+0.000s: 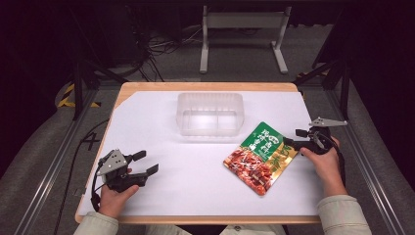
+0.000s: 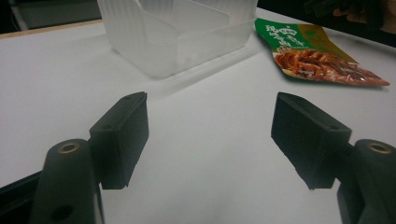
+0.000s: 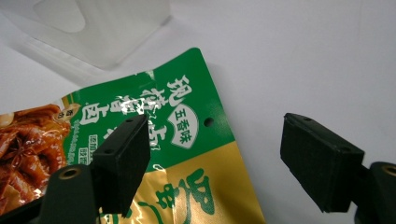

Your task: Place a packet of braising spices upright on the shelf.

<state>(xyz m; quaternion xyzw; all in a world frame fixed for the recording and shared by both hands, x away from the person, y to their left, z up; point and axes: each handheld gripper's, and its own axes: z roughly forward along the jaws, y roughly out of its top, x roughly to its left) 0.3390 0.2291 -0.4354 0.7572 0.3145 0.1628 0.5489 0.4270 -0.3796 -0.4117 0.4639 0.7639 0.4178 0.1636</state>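
Observation:
A flat food pouch, green and yellow with a picture of red-brown meat, lies on the white table right of centre; it shows too as the pouch and pouch. My right gripper is open at the pouch's right edge, one jaw over the pouch and the other over bare table. My left gripper rests open at the front left with nothing between its jaws. A clear plastic tub stands empty at the middle back.
The tub lies ahead of the left gripper, and its corner is just beyond the pouch. The white sheet covers a wooden table top with edges all round. Dark floor, cables and a metal stand lie behind.

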